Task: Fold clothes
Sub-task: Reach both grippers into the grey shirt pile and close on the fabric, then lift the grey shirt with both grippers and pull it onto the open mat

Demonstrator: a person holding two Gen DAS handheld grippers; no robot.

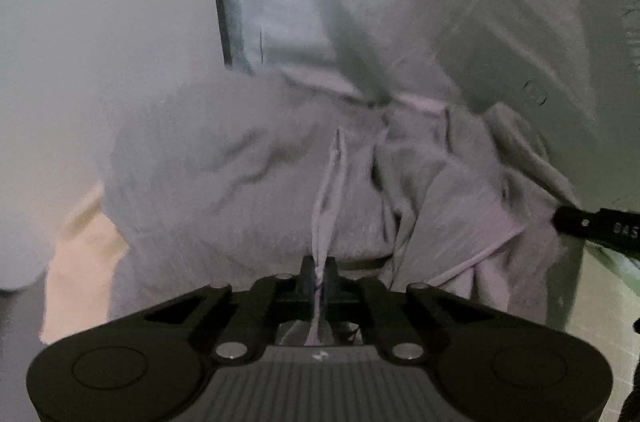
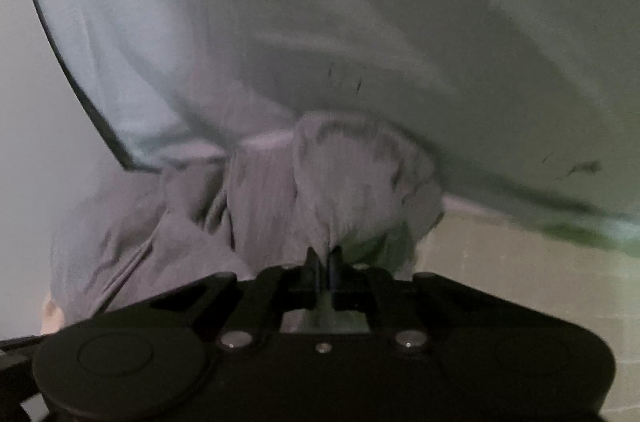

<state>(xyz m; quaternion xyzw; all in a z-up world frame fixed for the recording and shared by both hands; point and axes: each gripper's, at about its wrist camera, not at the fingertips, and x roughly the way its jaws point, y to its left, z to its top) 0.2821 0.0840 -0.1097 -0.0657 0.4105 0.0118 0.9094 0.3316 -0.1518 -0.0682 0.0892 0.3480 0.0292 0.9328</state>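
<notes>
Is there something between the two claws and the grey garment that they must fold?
Nothing visible is between them. The left claw is shut on a pinched ridge of the grey garment, and the right claw is shut on another bunched part. A pale sheet lies behind it.

Tight up front, roomier out to the sides

The bunched grey garment (image 1: 248,182) fills the space right ahead of you and the pale sheet (image 2: 400,42) blocks everything above it; bare tiled floor (image 2: 520,282) sits open to your right.
</notes>
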